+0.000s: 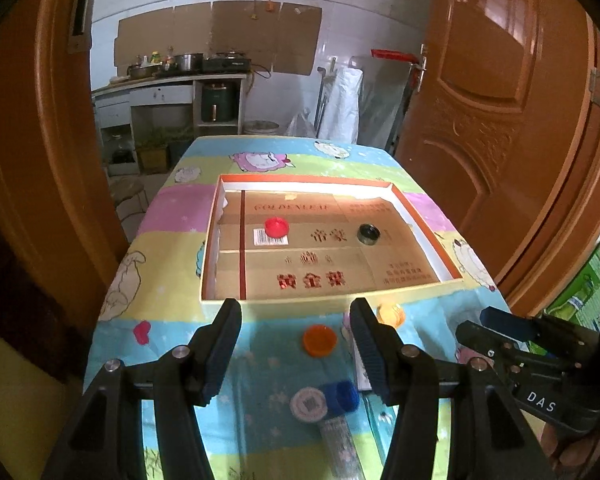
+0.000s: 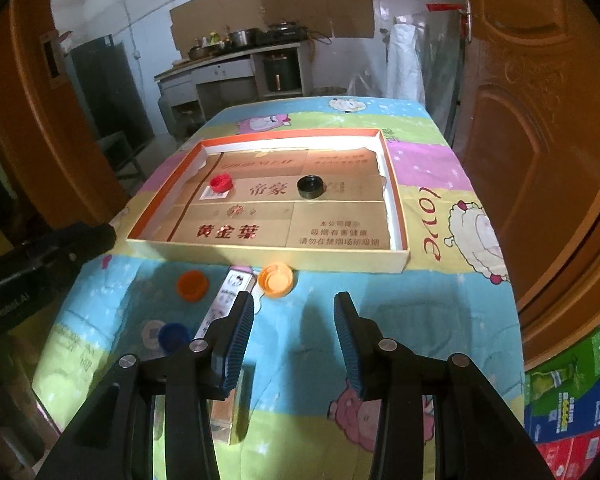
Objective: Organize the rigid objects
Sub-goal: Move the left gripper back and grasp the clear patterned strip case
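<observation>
A shallow cardboard box [image 1: 210, 240] [image 2: 396, 208] sits mid-table with a red cap [image 1: 276, 227] [image 2: 221, 182] and a black cap [image 1: 368, 234] [image 2: 310, 187] inside. In front of it lie an orange cap [image 1: 319, 339] [image 2: 193, 285], a light orange cap [image 1: 392, 314] [image 2: 276, 279], a blue cap [image 1: 342, 396] [image 2: 173, 336], a white token [image 1: 309, 403] and a flat printed pack [image 2: 228, 300]. My left gripper [image 1: 296, 336] is open above the orange cap. My right gripper [image 2: 294, 332] is open and empty, just short of the light orange cap.
The table has a cartoon cloth [image 1: 168, 208] [image 2: 440, 168]. A small pink piece [image 1: 142, 331] lies at front left. A clear tube [image 1: 340, 448] lies near the front edge. An open wooden door [image 1: 500, 120] stands close on the right. A kitchen counter [image 1: 172, 80] is behind.
</observation>
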`<move>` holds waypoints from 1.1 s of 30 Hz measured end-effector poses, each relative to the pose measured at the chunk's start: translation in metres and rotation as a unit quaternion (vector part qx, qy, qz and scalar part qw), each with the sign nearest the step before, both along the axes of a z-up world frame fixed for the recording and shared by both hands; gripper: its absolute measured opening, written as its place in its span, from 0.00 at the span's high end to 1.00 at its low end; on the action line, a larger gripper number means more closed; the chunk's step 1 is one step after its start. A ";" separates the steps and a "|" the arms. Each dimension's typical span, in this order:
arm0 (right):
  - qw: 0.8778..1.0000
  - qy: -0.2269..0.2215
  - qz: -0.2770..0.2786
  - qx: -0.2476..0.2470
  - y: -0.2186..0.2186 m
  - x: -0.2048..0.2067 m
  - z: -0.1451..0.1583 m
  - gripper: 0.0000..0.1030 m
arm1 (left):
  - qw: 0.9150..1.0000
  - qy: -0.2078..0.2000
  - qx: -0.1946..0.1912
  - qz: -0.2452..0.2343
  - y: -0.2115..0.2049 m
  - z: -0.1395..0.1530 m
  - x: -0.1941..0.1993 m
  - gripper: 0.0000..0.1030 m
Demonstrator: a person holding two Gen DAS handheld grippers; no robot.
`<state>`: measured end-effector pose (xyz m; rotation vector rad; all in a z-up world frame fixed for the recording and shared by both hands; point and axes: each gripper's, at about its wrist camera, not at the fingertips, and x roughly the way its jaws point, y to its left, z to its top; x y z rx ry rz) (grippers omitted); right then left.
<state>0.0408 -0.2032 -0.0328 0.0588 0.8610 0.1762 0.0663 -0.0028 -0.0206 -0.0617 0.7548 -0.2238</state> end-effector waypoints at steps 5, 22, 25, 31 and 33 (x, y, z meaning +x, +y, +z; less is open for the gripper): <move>1.000 -0.001 0.002 -0.005 0.006 -0.014 -0.001 0.58 | 1.000 0.003 -0.001 -0.006 -0.004 -0.005 -0.015 0.45; 1.000 0.005 0.010 -0.023 0.019 -0.043 -0.012 0.58 | 0.999 0.028 -0.012 -0.016 -0.008 -0.030 -0.045 0.45; 1.000 0.014 0.009 -0.024 0.017 -0.046 -0.020 0.58 | 0.999 0.043 -0.010 -0.022 -0.013 -0.042 -0.049 0.45; 1.000 0.022 0.004 -0.020 0.012 -0.050 -0.028 0.58 | 0.998 0.061 0.003 -0.031 -0.027 -0.062 -0.058 0.45; 1.000 0.022 0.003 -0.019 0.010 -0.049 -0.028 0.58 | 0.998 0.062 0.012 -0.029 -0.030 -0.068 -0.061 0.45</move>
